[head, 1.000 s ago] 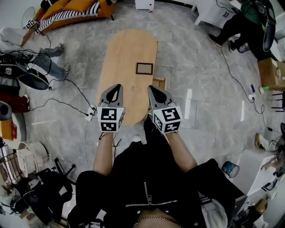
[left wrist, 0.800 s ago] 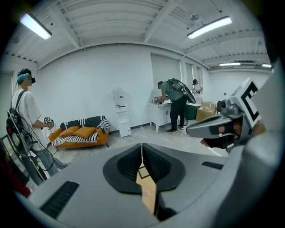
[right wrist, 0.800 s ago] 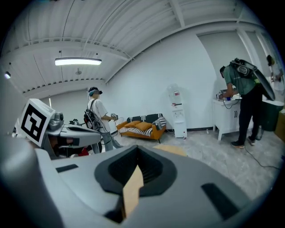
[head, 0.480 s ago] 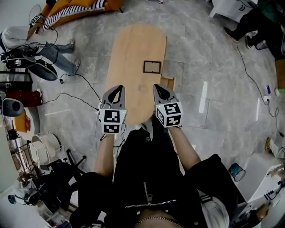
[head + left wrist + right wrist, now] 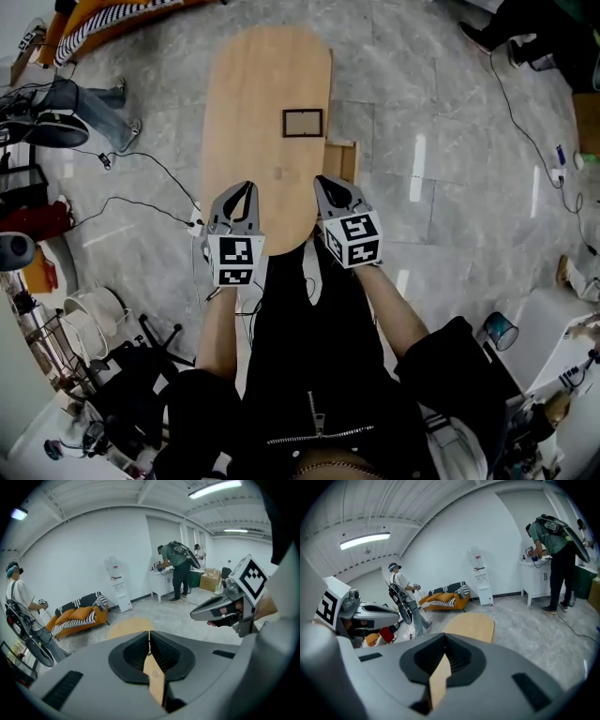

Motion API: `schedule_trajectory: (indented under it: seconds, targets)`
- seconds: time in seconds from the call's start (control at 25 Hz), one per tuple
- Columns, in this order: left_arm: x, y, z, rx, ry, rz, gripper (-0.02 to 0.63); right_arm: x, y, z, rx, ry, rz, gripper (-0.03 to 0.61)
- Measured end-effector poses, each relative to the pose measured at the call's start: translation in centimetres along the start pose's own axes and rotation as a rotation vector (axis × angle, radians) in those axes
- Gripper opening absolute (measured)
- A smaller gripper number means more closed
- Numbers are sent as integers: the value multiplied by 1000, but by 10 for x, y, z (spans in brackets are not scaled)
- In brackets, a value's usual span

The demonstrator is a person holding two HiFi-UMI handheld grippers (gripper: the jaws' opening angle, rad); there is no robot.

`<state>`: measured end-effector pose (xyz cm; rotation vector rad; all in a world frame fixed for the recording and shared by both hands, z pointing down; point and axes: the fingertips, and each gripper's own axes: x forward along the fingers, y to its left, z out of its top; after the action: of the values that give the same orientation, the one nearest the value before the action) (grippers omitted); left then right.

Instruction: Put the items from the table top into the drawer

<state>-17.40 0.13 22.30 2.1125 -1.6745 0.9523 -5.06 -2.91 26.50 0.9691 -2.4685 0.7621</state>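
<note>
A small dark-framed rectangular item [image 5: 303,122] lies on the oval wooden table [image 5: 262,84], near its right edge. Just below that item an open wooden drawer [image 5: 340,160] juts out of the table's right side. My left gripper [image 5: 246,187] hovers over the table's near end, shut and empty. My right gripper [image 5: 321,180] is beside it at the near right edge, close to the drawer, also shut with nothing in it. In the left gripper view the jaws [image 5: 149,634] meet, with the table [image 5: 129,627] beyond. The right gripper view shows its jaws [image 5: 444,638] meeting too.
Cables [image 5: 150,173] trail on the grey floor left of the table. An orange striped sofa [image 5: 443,599] stands at the far wall beside a white dispenser [image 5: 480,581]. One person stands by a white counter [image 5: 536,581] and another stands at the left [image 5: 401,590]. Clutter fills the lower left [image 5: 84,319].
Both grippers have sunk toward the table's near end, still side by side and shut. The head view has shifted, so the table and drawer look closer.
</note>
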Motion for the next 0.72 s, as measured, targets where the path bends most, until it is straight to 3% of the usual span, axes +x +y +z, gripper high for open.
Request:
schedule_trajectory:
  seconds: [0.32,0.52,0.72]
  targets:
    - [68,-11,-66,56,71,-101,18,34,-17,-43,24,70,-37,9]
    - [103,-32,-103,18,80,-172,26,46,-37,-73,56,109,-63,9]
    - [148,-49,-168,42,150,-220,97,74,-60,-109,73,132,-108,9]
